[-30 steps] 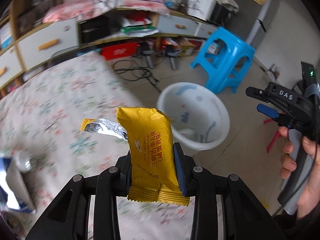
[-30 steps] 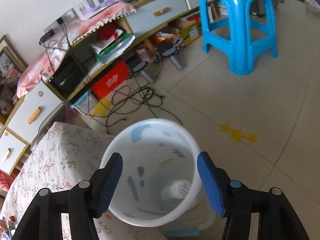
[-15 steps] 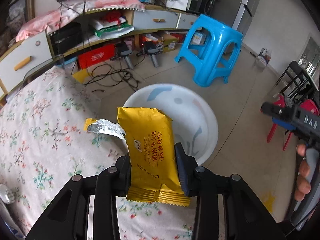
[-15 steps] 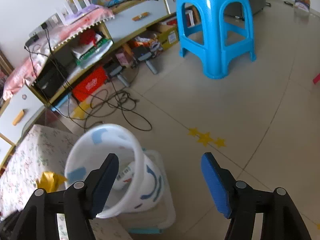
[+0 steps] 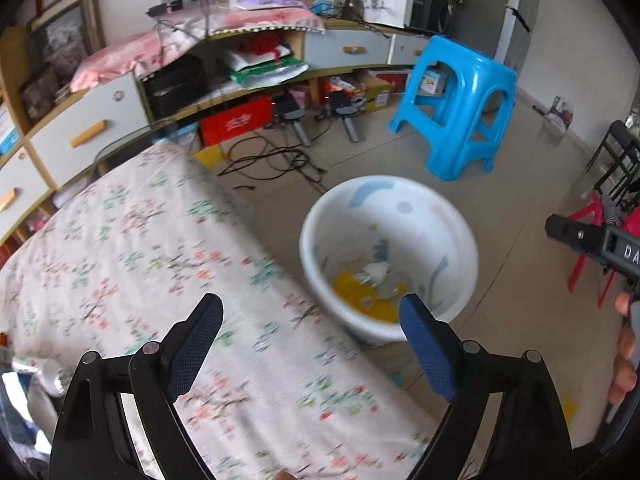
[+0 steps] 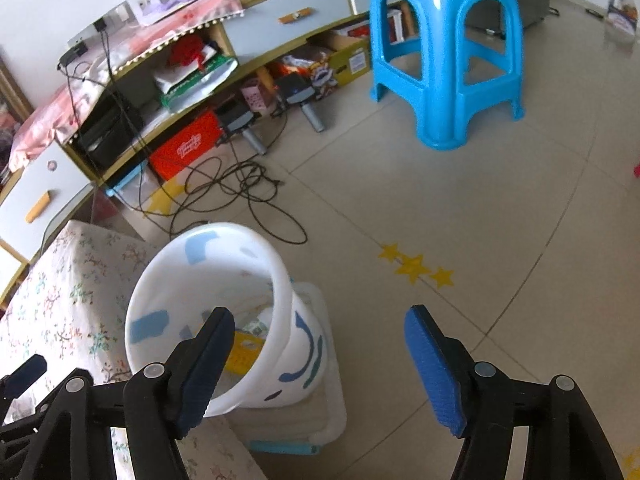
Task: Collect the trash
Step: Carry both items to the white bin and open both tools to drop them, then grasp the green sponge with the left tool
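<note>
Two grippers hang over a white bin (image 5: 390,216) standing on the floor just beside a table with a flowered cloth (image 5: 140,248), as a household trash round reaches the drop. The left gripper (image 5: 310,344) has its jaws opening, wide apart with nothing between them; below it, a yellow snack wrapper (image 5: 360,294) lies at the bottom of the bin next to a scrap of crumpled white paper (image 5: 376,270). The right gripper (image 6: 318,354), held in a hand (image 5: 624,360) at the frame's edge, is spread and empty too, poised over bare tile to the bin's side.

That piece of litter appears to be delivered, so the step in hand is the release itself. The next move calls for turning a gripper back over the table to find whatever rubbish remains; something pale and blue (image 5: 16,396) sits at the far left edge of the cloth, though motion blur there makes it hard to say what it is. Any fresh pick-up would need the jaws lowered flat to the cloth and closed on a thin, crinkly thing.
</note>
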